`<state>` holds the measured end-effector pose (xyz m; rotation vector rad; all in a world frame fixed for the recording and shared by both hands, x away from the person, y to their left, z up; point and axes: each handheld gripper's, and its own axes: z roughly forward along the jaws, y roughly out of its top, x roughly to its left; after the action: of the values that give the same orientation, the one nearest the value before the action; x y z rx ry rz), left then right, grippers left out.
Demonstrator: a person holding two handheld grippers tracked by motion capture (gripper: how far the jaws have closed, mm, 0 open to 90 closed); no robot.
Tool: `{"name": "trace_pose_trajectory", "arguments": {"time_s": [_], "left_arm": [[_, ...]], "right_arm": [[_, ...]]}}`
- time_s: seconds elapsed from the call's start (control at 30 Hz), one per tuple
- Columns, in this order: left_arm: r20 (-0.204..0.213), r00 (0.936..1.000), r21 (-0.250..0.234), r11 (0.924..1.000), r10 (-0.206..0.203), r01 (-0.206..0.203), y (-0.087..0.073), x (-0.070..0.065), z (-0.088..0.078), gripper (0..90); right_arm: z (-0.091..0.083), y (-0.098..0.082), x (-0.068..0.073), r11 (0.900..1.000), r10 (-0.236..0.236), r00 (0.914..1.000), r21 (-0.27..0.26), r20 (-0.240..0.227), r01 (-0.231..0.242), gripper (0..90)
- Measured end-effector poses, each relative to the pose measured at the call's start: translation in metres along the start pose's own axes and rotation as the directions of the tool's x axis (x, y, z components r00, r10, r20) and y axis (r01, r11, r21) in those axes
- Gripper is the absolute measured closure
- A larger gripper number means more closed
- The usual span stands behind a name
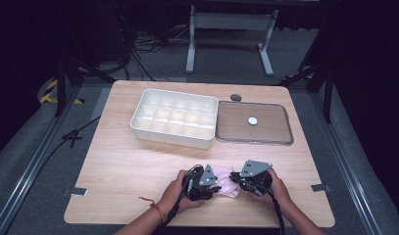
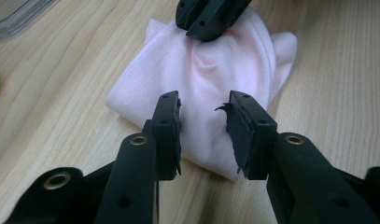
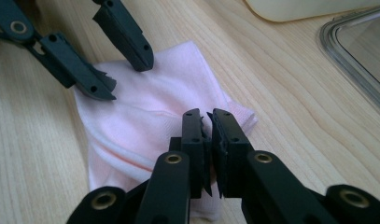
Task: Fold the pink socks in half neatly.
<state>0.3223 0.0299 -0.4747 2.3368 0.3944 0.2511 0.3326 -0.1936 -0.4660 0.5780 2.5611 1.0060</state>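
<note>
Pale pink knit, thin and limp — the folded cloth [image 1: 227,184] lies near the front edge of the table [image 1: 118,161], a little right of the middle, between the two hands. It looks light and soft, with no stiffness of its own; lifted by one point it would likely sag and unfold, and a loose layer could slip out of a shallow pinch. The safer hold, I judge, is across a doubled edge or a corner where several layers stack, with both tools sharing the load.

The right gripper [image 3: 206,122] has its jaws nearly together and seems to pinch a fold at the cloth's near corner in its own view; a small ridge of fabric bunches up at the tips. The left gripper [image 2: 202,120] stands apart over the opposite side of the cloth, its jaws straddling the fabric with a clear gap and not pressing on it.

The cloth is folded into a rough square bundle, so its long axis is hard to call; from the high view it seems to run left to right, along the table's front edge, with one loose corner poking out past the right gripper.

Toward the back edge sit a white divided tray [image 1: 175,117] and, just beside it on the right, a clear lid [image 1: 275,132].
</note>
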Motion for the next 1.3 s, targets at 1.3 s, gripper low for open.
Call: {"name": "trace_pose_trajectory", "arguments": {"time_s": [1.3], "left_arm": [[0.089, 0.9586, -0.021, 0.9617, -0.27, 0.273, -0.015, 0.015, -0.006, 52.3]], "right_arm": [[-0.008, -0.007, 0.022, 1.0, -0.027, 0.998, 0.006, -0.056, 0.028, 83.5]]}}
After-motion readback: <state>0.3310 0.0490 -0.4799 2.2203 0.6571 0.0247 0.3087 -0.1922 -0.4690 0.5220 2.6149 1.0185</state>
